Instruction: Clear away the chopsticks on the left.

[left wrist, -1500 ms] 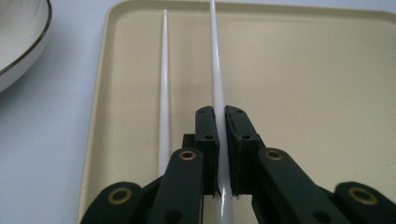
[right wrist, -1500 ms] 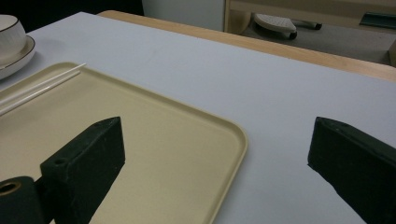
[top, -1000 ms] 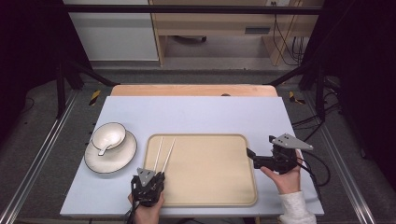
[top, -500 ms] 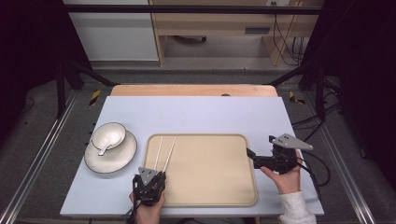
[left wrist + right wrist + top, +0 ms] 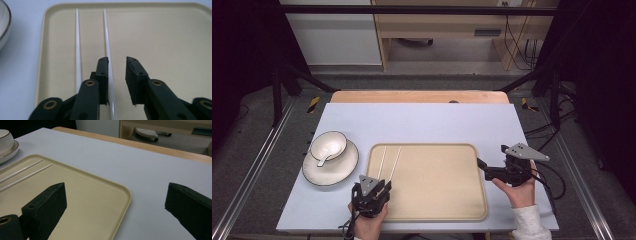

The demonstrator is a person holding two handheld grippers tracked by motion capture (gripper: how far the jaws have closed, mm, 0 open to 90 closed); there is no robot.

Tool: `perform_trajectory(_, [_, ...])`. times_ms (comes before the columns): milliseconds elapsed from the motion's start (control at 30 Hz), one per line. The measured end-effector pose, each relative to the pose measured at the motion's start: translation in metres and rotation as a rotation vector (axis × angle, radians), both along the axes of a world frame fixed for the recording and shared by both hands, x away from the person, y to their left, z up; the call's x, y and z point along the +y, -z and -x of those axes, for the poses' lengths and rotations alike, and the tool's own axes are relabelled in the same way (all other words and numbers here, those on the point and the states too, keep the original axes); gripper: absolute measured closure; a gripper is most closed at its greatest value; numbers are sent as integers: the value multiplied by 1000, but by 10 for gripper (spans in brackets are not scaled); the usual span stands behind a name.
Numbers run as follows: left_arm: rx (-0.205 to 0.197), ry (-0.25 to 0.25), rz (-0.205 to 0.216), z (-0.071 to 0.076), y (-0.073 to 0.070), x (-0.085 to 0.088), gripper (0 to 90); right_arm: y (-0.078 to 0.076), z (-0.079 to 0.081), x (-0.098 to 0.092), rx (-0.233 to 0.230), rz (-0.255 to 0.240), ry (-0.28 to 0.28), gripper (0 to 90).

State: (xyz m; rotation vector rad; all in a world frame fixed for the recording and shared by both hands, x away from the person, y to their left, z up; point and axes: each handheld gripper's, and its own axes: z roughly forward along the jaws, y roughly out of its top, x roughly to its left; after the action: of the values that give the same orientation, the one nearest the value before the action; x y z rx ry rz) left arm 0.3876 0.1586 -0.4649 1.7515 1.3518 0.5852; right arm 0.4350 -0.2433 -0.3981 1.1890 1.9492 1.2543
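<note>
Releasing, by the look of it: left gripper (image 5: 117,75) at the near left corner of the tray (image 5: 437,212), jaws just opened a little, the right-hand chopstick (image 5: 108,50) lying between them close against one pad, not pinched. Second chopstick (image 5: 78,47) just beside it, parallel, both flat on the tray along its left side, tips pointing away toward the far rim. Right gripper (image 5: 115,202) held over the tray's right edge, jaws spread wide, nothing between them.

Likely light, thin, stiff and glossy, so prone to slip or roll under a flat pad and to pivot if gripped at one end. Best taken near the thicker near end, square across the stick, pads low against the tray floor; a hold nearer the middle would swing less once lifted. Smooth tray surface offers little to stop a stick sliding away from a closing pad.

Left of the tray, a plate (image 5: 314,175) carrying a small bowl (image 5: 328,145) with a spoon (image 5: 323,160) resting in it.

No brand, label or readable writing on sticks, tray, crockery or grippers.
</note>
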Motion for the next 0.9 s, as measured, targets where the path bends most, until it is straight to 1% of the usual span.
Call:
perform_trajectory(33, [-17, 35, 4, -2, -8, 4, 671, -1, 1, -1, -3, -6, 4, 40])
perform_trajectory(67, [-28, 61, 3, -4, -13, 6, 652, -1, 1, -1, -2, -11, 6, 39])
perform_trajectory(100, [-38, 93, -4, -6, -19, 10, 630, -2, 1, -2, -5, -13, 6, 39])
perform_trajectory(133, [-42, 118, -9, -8, -24, 13, 605, -2, 2, -3, -7, -12, 5, 38])
perform_trajectory(233, [-36, 190, 11, -14, -36, 23, 515, -4, 2, -4, -12, -23, 11, 36])
perform_trajectory(267, [-46, 201, 6, -15, -39, 26, 484, -4, 3, -5, -15, -22, 11, 35])
perform_trajectory(300, [-57, 215, -12, -16, -44, 31, 452, -5, 3, -6, -14, -25, 12, 35])
perform_trajectory(367, [-59, 232, -17, -17, -48, 39, 405, -6, 4, -8, -20, -32, 17, 34])
perform_trajectory(400, [-67, 243, -18, -17, -50, 44, 381, -6, 4, -9, -21, -34, 18, 35])
perform_trajectory(467, [-82, 249, -20, -17, -52, 55, 347, -7, 4, -10, -24, -40, 23, 34])
perform_trajectory(533, [-85, 252, -3, -16, -50, 67, 304, -7, 4, -12, -23, -43, 25, 35])
perform_trajectory(567, [-86, 252, -2, -16, -49, 70, 285, -6, 4, -13, -24, -39, 27, 35])
perform_trajectory(633, [-91, 241, -8, -14, -46, 80, 253, -6, 4, -14, -22, -38, 28, 35])
perform_trajectory(700, [-85, 226, 7, -14, -41, 90, 222, -5, 4, -15, -17, -40, 35, 35])
perform_trajectory(767, [-76, 222, 13, -15, -40, 96, 203, -4, 4, -16, -15, -40, 37, 35])
perform_trajectory(900, [-85, 210, 0, -16, -37, 106, 164, -3, 4, -17, -12, -42, 40, 35])
